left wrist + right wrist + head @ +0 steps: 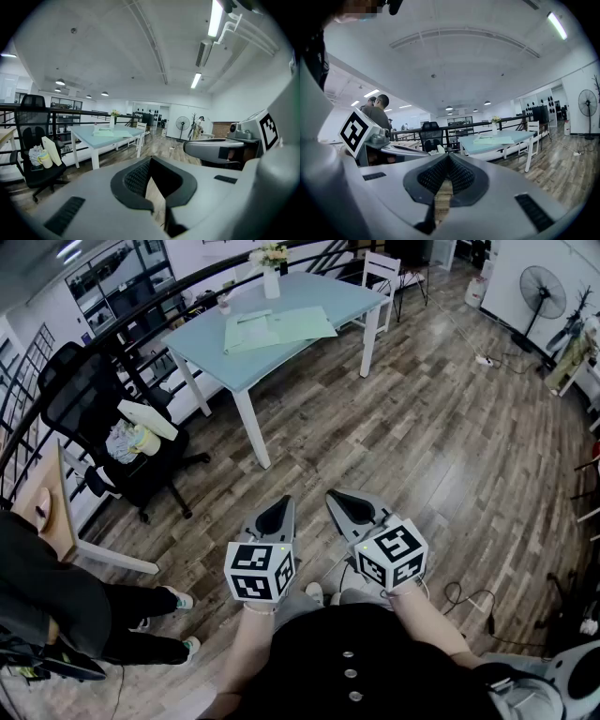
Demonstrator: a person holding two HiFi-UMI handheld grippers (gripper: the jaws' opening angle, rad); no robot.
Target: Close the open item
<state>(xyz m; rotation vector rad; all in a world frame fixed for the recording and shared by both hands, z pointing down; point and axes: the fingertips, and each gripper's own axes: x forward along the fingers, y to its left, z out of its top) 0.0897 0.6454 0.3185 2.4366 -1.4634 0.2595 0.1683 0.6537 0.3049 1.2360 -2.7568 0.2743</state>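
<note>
Open item: pale green folder (277, 328), lying spread flat near the middle of the light-blue desk (309, 296). It is too far off for me to make out a cover or hinge.
On the desk with it: white vase of flowers (271, 277) at the desk's far edge, small bottle (223, 304) toward its left end.
Around the desk: white chair (379, 276) at its far right end. Black office chair (89, 404) stands off its near left corner, with a bundle (131, 439) on the seat.
My left tongs (276, 506): jaws together, nothing between them. They are well short of the desk, over the wood floor (422, 446), with the desk ahead.
My right tongs (337, 495): jaws pressed together, empty. They are just beside the left pair and equally well apart from the desk.
Farther out: standing fan (544, 292) well to the desk's right, and a person in dark clothes (56, 596) off its near left side.
</note>
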